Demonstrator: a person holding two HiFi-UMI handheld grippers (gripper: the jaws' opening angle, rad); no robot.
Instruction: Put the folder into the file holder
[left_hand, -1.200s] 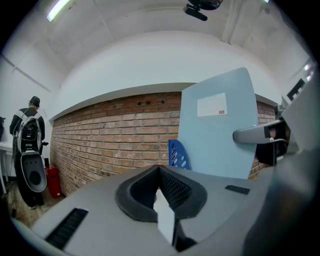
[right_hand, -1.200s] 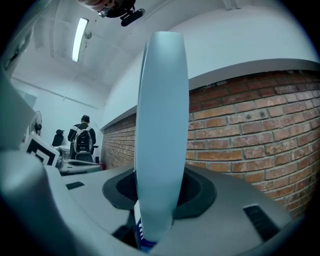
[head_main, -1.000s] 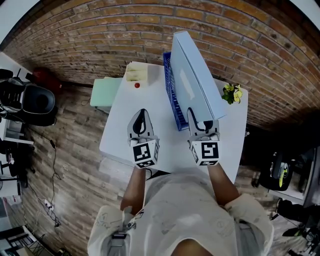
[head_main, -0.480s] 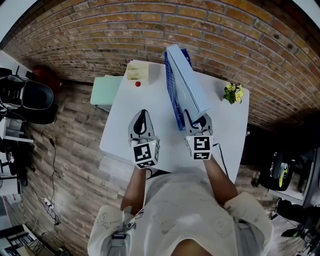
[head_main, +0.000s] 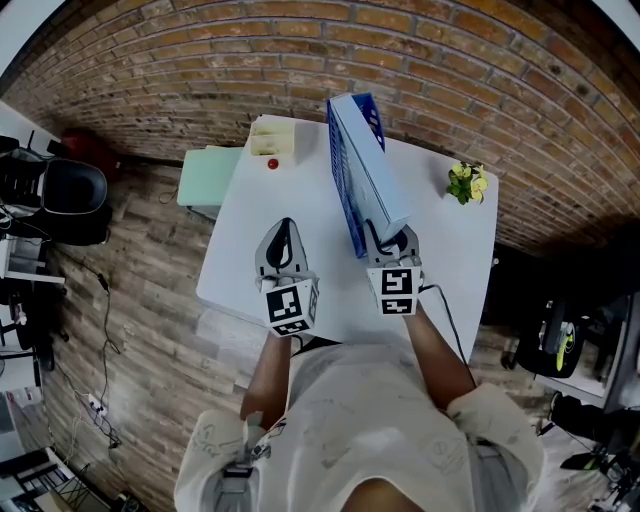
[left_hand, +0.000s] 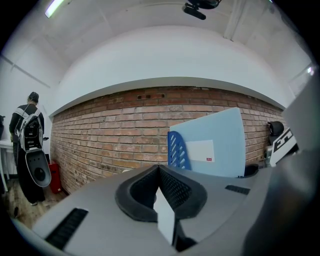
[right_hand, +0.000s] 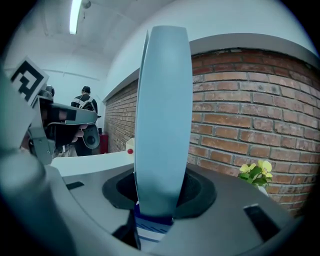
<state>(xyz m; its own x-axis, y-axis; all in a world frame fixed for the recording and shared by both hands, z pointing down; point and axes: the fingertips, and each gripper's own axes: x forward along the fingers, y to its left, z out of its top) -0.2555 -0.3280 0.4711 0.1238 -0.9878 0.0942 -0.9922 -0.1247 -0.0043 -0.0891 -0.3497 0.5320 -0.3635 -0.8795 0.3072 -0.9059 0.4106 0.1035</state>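
Observation:
A light blue folder (head_main: 370, 170) stands on edge, long side along the blue slotted file holder (head_main: 343, 212) on the white table (head_main: 260, 200). My right gripper (head_main: 390, 240) is shut on the folder's near end, just above the holder's near end. In the right gripper view the folder (right_hand: 162, 115) rises upright from between the jaws, with the holder's blue slats (right_hand: 149, 229) right under it. Whether its lower edge sits inside the holder I cannot tell. My left gripper (head_main: 284, 230) hovers shut and empty over the table, left of the holder. It sees folder (left_hand: 215, 145) and holder (left_hand: 177, 150) ahead.
A small yellow-flowered plant (head_main: 465, 184) stands at the table's right edge. A beige box (head_main: 272, 140) and a small red object (head_main: 272, 164) sit at the far left corner. A green cabinet (head_main: 205, 180) adjoins the table; an office chair (head_main: 60, 200) stands further left.
The folder has swung from leaning right to nearly upright and shifted left and down over the holder. My right gripper moved left with it. The left gripper stayed still.

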